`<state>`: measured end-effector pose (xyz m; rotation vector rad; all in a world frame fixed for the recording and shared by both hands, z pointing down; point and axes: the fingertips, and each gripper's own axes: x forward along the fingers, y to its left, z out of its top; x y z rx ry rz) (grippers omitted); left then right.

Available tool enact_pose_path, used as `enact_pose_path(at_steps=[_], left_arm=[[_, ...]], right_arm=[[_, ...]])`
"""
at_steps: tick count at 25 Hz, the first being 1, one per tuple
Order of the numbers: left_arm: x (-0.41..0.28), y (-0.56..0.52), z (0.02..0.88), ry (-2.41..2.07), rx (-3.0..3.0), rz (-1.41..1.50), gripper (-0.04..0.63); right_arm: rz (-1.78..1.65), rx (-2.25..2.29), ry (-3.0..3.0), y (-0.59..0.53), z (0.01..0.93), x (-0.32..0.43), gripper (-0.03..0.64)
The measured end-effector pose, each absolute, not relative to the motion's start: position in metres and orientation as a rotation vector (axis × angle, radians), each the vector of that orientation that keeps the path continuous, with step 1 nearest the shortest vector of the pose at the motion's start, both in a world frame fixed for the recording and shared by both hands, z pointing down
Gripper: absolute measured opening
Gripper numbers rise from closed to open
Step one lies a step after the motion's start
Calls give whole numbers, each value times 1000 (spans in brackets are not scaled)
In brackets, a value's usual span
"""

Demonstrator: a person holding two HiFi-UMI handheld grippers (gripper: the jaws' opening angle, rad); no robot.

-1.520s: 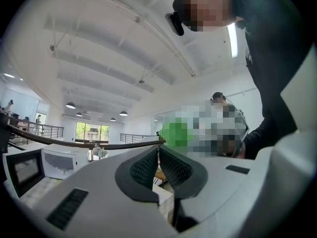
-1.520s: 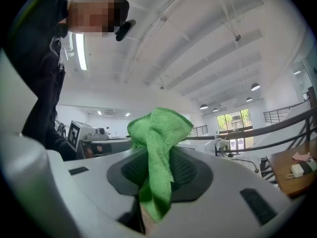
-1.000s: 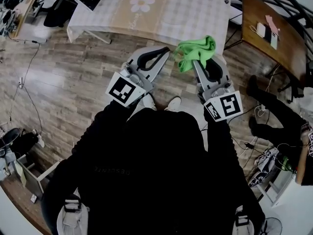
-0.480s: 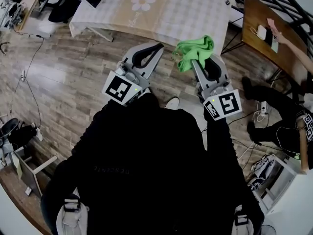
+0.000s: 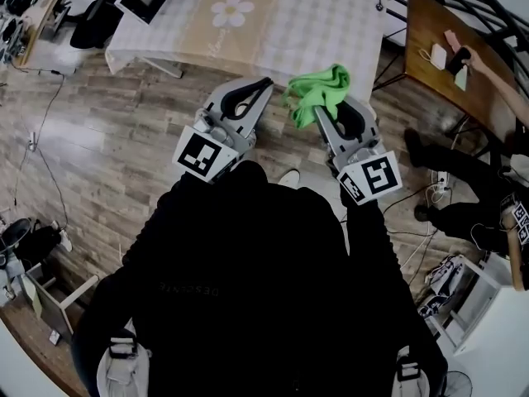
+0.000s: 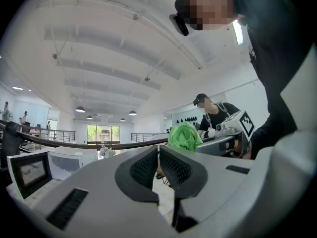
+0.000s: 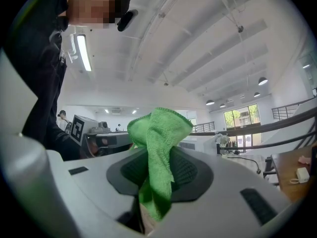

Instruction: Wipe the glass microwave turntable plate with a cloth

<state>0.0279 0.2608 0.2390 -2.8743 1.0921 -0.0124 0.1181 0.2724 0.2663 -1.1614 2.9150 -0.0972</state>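
Cloth (image 7: pixel 161 128) (green) sits clamped between fingers of the right gripper (image 7: pixel 158 155); fingers of the left gripper (image 6: pixel 158 156) are together, empty.

Bright ceiling strip light (image 7: pixel 82 52) glares; fisheye edges darken and curve.

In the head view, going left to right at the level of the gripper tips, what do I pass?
left gripper → green cloth → wooden desk
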Motion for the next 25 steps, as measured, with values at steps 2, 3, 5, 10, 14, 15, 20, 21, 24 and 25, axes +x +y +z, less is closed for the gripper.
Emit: enact_pose_path(at_steps=[2, 3, 5, 10, 14, 15, 20, 21, 24, 25], left_arm=[[24, 240, 243, 1083, -2889, 0, 28], [22, 230, 245, 1077, -2898, 10, 28], [17, 207, 247, 1056, -2915, 25, 28], [-2, 141, 253, 999, -2949, 21, 28], [-15, 92, 251, 948, -2975, 11, 23], [-17, 82, 251, 933, -2984, 11, 23], [-28, 31, 262, 866, -3012, -14, 23], [-30, 21, 264, 851, -3021, -14, 23], [-39, -3, 267, 792, -3064, 31, 23], [-43, -10, 268, 772, -3077, 49, 21]], right_arm=[[-105, -1172, 2924, 255, 270, 113, 121], [-109, -1180, 2927, 246, 271, 110, 120], [-120, -1203, 2929, 224, 275, 105, 120], [-170, -1267, 2917, 160, 283, 86, 120], [-191, -1315, 2918, 113, 282, 71, 120], [-199, -1332, 2916, 102, 283, 68, 120], [-250, -1412, 2904, 51, 299, 55, 120], [-257, -1432, 2901, 42, 301, 53, 121], [-284, -1492, 2887, 16, 306, 45, 121], [-295, -1509, 2885, 9, 309, 42, 121]])
